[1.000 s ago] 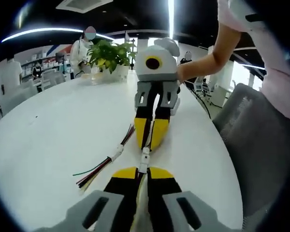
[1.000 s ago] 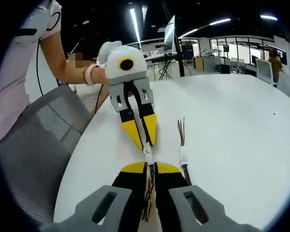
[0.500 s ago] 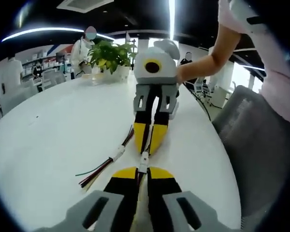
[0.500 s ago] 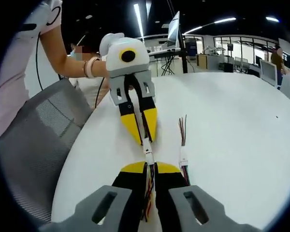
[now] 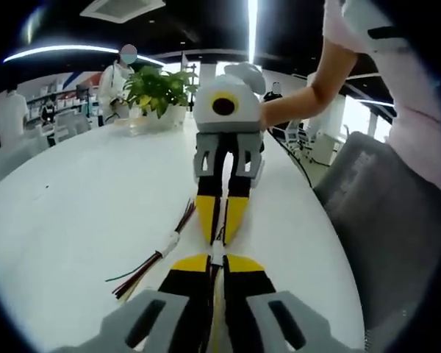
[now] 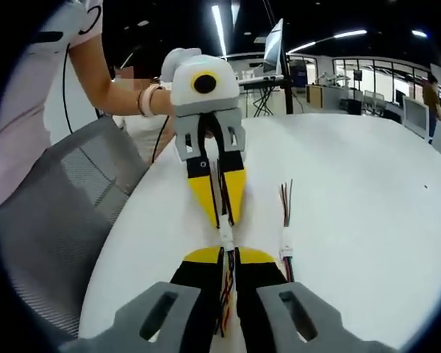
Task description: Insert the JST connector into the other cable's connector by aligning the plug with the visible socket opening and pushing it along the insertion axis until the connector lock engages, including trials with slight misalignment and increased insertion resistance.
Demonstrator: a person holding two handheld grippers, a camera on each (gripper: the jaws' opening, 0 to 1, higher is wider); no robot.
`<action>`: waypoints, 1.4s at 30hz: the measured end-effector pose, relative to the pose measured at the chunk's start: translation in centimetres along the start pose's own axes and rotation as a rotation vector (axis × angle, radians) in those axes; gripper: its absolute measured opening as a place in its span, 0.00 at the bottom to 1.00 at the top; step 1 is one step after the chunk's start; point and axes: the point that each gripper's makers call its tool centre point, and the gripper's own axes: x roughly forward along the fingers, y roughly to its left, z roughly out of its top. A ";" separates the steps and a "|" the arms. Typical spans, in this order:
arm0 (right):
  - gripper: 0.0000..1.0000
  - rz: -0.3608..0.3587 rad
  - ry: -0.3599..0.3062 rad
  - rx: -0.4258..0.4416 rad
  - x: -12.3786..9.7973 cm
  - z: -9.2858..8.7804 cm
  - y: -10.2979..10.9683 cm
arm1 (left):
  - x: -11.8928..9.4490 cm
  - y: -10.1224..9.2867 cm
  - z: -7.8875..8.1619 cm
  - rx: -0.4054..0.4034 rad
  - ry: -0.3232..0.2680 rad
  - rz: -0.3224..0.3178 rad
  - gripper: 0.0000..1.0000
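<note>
On the left of the left gripper view we have a spare cable [image 5: 151, 259] lying loose on the white bench [image 5: 81, 198], its white connector and fanned coloured wires set aside, well clear of the work. At the middle, our left hand-held gripper [image 5: 215, 262] has its yellow-tipped jaws closed on one cable just behind its white connector [image 5: 217, 254], so that the plug points straight ahead along the jaws; the right hand-held gripper [image 5: 220, 234] faces it nose to nose, clamped on the other cable, the two tips nearly touching. We judge this head-on line-up lets the push run along the insertion axis. Whether the lock has engaged we cannot tell, since the joint is small and sits between the tips. In the right gripper view the same white joint [image 6: 226, 237] sits between our right hand-held gripper [image 6: 228, 257] and the left one [image 6: 222, 218], with the spare cable [image 6: 286, 239] just beside, to the right. A grey chair [image 5: 382, 220] stands at the bench's edge.
</note>
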 end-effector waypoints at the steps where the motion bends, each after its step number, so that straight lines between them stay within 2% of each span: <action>1: 0.03 0.000 0.001 -0.008 0.0 0.0 0.0 | 0.1 0.0 -0.1 0.006 0.006 -0.006 0.00; 7: 0.03 0.018 -0.045 -0.028 -0.7 0.5 0.0 | 0.0 0.0 0.0 0.012 -0.013 -0.024 0.00; 21: 0.02 0.014 -0.115 0.044 -1.5 0.6 -0.7 | 0.7 0.3 0.9 0.037 -0.055 -0.019 0.00; 31: 0.03 0.007 -0.123 0.074 -0.5 -0.5 -0.7 | 1.2 0.4 -0.4 0.023 -0.031 -0.038 0.00; 39: 0.03 -0.008 -0.103 0.054 0.1 -1.2 -0.9 | 1.8 0.8 -1.3 0.022 -0.014 -0.042 0.00; 42: 0.03 -0.018 -0.110 0.050 0.1 -1.2 -1.0 | 1.8 0.9 -1.3 0.029 -0.026 -0.040 0.00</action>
